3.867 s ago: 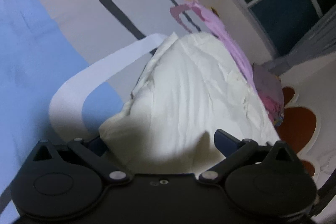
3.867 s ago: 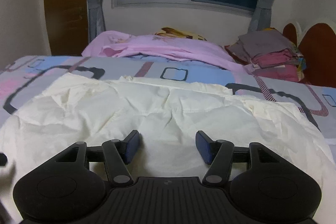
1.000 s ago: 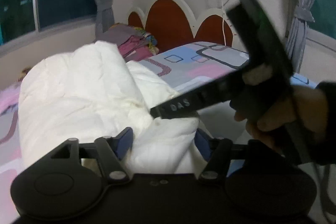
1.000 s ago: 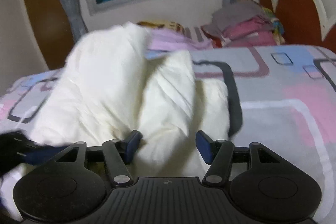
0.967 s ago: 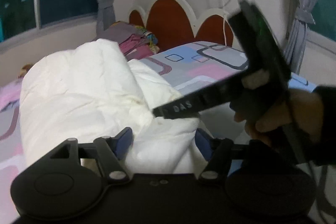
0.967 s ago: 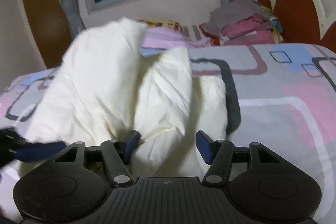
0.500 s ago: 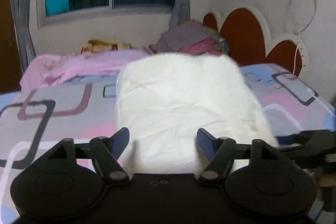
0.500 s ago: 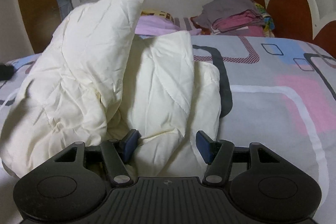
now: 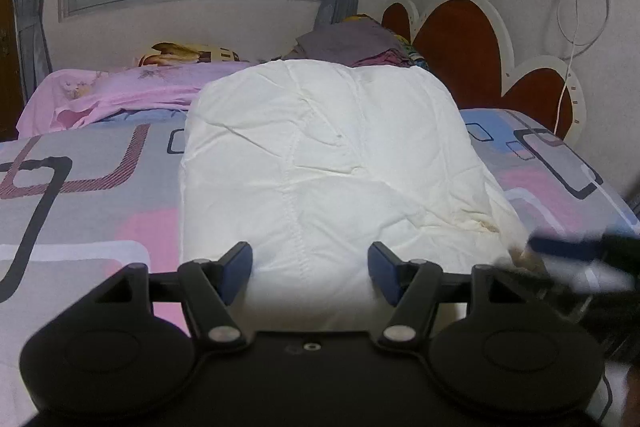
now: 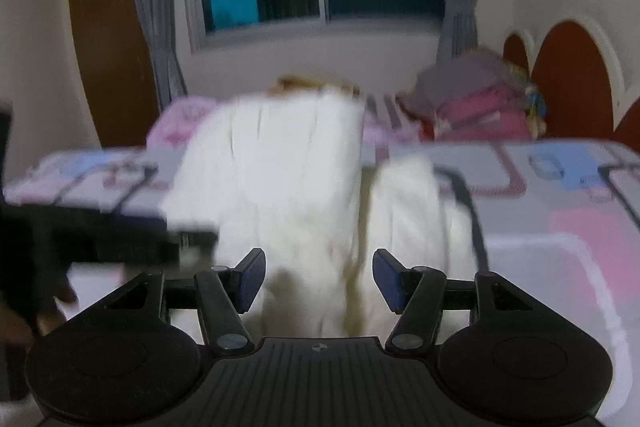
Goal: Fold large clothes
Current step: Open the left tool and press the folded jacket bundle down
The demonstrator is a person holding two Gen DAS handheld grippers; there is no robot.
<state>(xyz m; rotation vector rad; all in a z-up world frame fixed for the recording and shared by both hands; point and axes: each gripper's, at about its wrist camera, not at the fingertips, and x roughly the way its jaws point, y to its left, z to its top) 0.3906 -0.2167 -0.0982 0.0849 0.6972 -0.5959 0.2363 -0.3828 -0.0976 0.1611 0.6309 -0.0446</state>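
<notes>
A thick cream quilt lies folded into a narrow hump on the patterned bedspread. My left gripper is at its near end. The jaws are closing, and the padding fills the gap and bulges against both pads. In the right wrist view the quilt stands up tall on the left, where the left gripper's dark body reaches into it. My right gripper has smeared cloth between its jaws. Its pads do not visibly press on it. One of its blue fingers shows blurred beside the quilt's near right corner.
A pink sheet lies crumpled at the bed's far side under the window. A pile of folded clothes sits against the red scalloped headboard. A white cable hangs on the wall. A wooden door stands far left.
The left view has swung from the headboard to the window, and the bunched quilt now forms one narrow smooth hump. The right gripper has drawn back and up, and its view is blurred.
</notes>
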